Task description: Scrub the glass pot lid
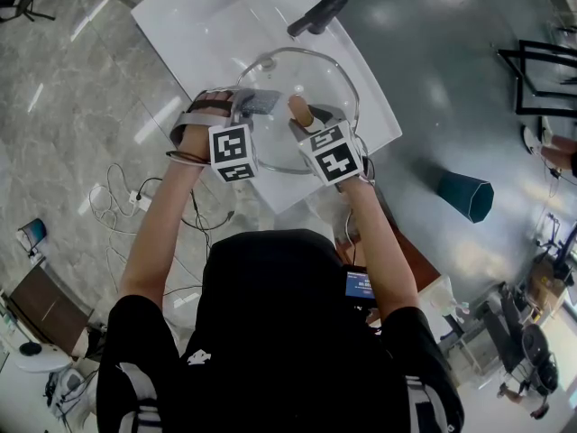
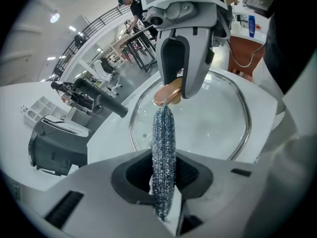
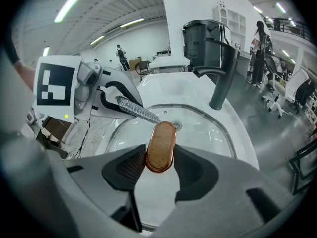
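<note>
Scourer (image 2: 163,148) gripped, lid (image 2: 213,120) rim near sink (image 1: 203,25) edge

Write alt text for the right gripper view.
The right claw grips the brown oval wooden knob of a round glass pot lid over a white sink. The left claw holds a silvery mesh scrubber beside the knob.

Bright overhead strip lights (image 3: 74,1), sharp centres, fisheye warping and dark corners.

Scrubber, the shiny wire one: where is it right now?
In the left gripper view the scrubber is pinched in the left gripper's jaws, above the glass lid, its tip close by the lid's wooden knob.
</note>
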Available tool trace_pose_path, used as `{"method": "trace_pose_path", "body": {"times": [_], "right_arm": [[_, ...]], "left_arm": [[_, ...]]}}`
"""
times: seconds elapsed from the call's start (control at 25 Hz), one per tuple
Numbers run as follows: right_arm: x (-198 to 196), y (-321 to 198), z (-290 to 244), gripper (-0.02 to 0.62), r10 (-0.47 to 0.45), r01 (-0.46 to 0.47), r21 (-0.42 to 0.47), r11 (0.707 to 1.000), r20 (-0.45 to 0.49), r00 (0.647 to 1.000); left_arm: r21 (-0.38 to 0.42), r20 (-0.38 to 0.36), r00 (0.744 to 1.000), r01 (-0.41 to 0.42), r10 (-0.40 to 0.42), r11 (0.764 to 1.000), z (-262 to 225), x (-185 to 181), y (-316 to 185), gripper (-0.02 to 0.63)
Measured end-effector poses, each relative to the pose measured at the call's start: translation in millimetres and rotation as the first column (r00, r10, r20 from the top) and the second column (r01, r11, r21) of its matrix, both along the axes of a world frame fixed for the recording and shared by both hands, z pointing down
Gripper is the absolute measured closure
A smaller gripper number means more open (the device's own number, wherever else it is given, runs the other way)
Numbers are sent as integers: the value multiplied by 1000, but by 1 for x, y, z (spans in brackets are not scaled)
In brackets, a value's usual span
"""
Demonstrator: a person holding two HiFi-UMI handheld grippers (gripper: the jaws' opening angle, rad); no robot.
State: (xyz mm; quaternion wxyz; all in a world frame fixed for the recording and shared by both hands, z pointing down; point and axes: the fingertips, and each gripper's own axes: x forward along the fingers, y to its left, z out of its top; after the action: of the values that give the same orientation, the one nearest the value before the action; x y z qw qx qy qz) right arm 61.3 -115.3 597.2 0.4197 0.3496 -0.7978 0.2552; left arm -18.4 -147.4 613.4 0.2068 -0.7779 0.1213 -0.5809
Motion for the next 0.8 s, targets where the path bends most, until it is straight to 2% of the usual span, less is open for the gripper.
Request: {"method": "trace_pose_path", "body": {"times": [0.44, 0.6, 0.8], "right_arm": [[0, 0, 2, 422, -2, 2, -2, 1000, -5, 1000], [0, 0, 2, 422, -4, 4, -2, 1000, -6, 1000], [0, 0, 1, 422, -5, 5, -4, 1000, -5, 1000]], "left_arm": [[0, 2, 1000, 8, -8, 1000, 2, -5, 21, 534], [-27, -30, 999, 12, -13, 1000, 3, -1, 34, 534], [1, -12, 1000, -12, 12, 1000, 3, -3, 46, 534]]}}
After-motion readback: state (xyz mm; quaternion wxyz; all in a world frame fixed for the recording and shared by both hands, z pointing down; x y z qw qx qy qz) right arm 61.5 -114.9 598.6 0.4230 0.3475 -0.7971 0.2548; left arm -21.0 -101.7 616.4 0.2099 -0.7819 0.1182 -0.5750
